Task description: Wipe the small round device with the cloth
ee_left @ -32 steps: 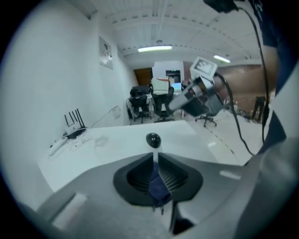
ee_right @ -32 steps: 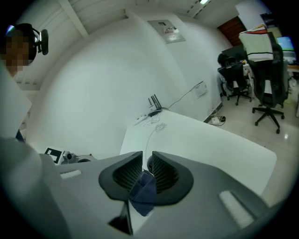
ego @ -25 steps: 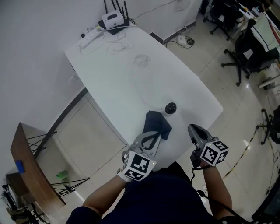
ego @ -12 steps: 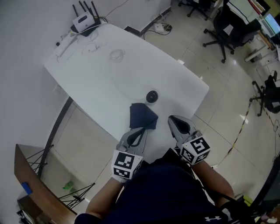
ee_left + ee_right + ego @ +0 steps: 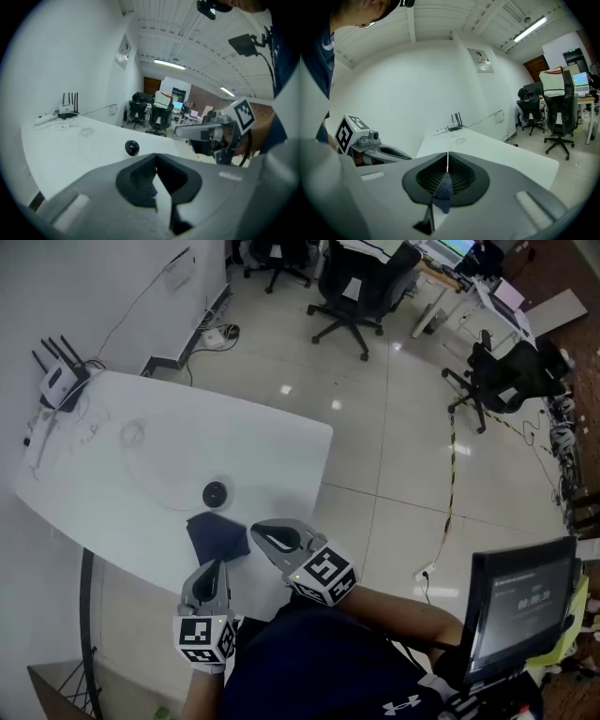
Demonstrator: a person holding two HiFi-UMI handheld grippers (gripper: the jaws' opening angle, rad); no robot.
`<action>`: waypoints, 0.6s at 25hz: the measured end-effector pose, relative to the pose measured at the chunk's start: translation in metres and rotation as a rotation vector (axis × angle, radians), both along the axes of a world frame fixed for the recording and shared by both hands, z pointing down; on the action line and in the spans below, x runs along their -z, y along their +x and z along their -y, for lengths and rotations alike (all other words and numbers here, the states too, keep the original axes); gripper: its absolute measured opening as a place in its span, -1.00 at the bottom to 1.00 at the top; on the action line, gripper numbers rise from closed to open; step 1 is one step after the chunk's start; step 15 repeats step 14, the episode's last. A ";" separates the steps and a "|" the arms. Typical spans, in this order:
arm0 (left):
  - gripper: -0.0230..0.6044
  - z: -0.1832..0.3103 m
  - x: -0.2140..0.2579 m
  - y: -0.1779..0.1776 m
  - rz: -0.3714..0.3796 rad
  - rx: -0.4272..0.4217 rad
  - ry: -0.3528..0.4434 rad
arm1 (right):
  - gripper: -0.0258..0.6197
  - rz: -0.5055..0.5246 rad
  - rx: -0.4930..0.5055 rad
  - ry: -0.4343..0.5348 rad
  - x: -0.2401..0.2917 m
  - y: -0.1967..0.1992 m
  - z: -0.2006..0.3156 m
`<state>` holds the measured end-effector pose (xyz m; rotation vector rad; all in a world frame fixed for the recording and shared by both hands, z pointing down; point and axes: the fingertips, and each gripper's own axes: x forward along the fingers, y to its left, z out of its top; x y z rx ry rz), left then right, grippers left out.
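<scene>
Dark blue cloth [image 5: 214, 536] laid just below the glossy black round device [image 5: 215, 493]
Its edges are pinched by left gripper [image 5: 218, 565] and right gripper [image 5: 256, 532], lower centre

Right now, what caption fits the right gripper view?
The right gripper pinches the cloth; left gripper and table beyond.

The dark blue cloth [image 5: 217, 535] is lying spread between my two pairs of jaws, one fold pinched in my right jaws and a sliver caught in my left jaws. The small round device [image 5: 215, 492], glossy black, is sitting just beyond it, ahead of my left jaws.
</scene>
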<state>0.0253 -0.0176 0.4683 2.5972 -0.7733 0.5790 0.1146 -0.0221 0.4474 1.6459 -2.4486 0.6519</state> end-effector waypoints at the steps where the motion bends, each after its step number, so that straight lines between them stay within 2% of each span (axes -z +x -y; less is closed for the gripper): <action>1: -0.92 0.001 -0.001 0.000 0.001 -0.003 0.004 | -0.87 0.001 -0.003 0.000 -0.001 0.000 0.001; 6: -0.92 0.001 -0.011 -0.003 0.012 0.000 0.007 | -0.87 0.013 -0.001 -0.001 -0.006 0.001 0.001; 9: -0.92 -0.009 -0.008 0.023 -0.010 -0.020 -0.013 | -0.87 0.000 -0.022 0.000 -0.001 0.025 -0.010; 11: -0.92 -0.008 -0.004 0.041 -0.027 -0.035 0.007 | -0.87 -0.024 -0.050 -0.002 0.008 0.047 -0.016; 15: -0.92 -0.001 0.007 0.054 -0.047 -0.049 0.021 | -0.87 -0.054 -0.086 -0.007 0.021 0.065 -0.020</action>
